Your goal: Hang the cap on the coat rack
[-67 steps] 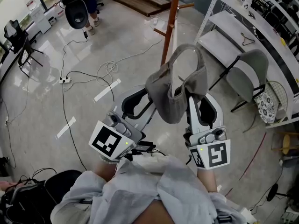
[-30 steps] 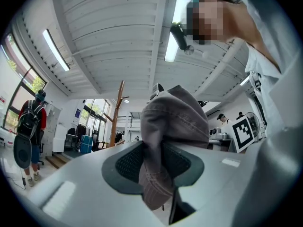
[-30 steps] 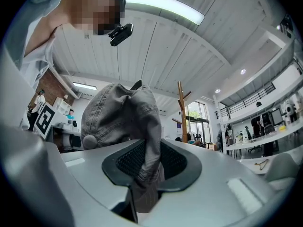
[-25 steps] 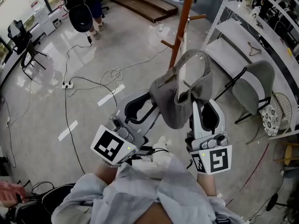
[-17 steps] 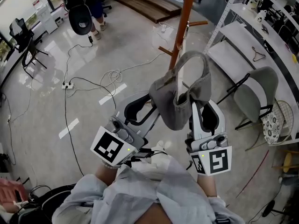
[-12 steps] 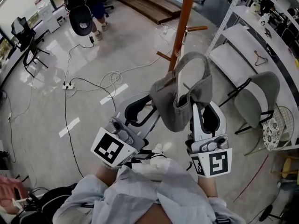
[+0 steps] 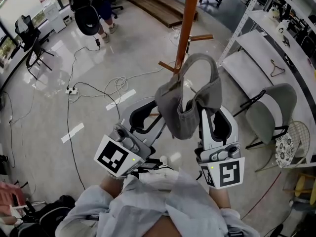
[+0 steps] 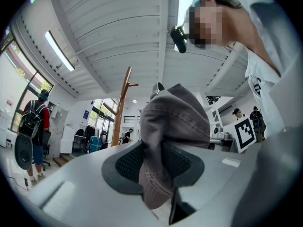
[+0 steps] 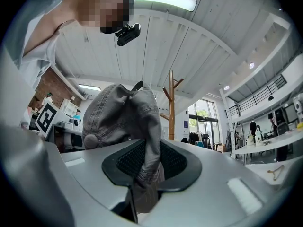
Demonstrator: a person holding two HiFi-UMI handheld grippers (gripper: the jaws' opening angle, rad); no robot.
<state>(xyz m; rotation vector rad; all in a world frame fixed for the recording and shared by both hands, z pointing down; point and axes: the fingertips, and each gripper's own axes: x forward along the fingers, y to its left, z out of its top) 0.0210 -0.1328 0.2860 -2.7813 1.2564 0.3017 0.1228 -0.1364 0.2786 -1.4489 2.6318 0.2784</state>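
A grey cap (image 7: 187, 100) hangs upside down between my two grippers, its strap loop arching upward. The left gripper (image 7: 159, 107) is shut on one side of the fabric and the right gripper (image 7: 204, 108) on the other. In the left gripper view the cap (image 8: 173, 126) is pinched between the dark pads (image 8: 128, 162). The right gripper view shows the cap (image 9: 125, 122) clamped the same way. The orange-brown wooden coat rack (image 7: 186, 28) stands just beyond the cap, and its lower pegs (image 7: 167, 67) appear beside the cap's edge. The rack's pole (image 8: 122, 105) (image 9: 171, 110) rises ahead in both gripper views.
White metal shelving (image 7: 256, 48) with a hanger (image 7: 277, 69) lines the right side. A grey folding chair (image 7: 276, 102) stands beneath it. Cables (image 7: 94, 88) trail over the glossy floor at the left. A person with a backpack (image 7: 91, 9) stands far off; wooden steps (image 7: 158, 4) lie behind the rack.
The coat rack has come nearer, and the cap now overlaps its lower pegs in the head view. Both grippers keep the same hold on the cap.
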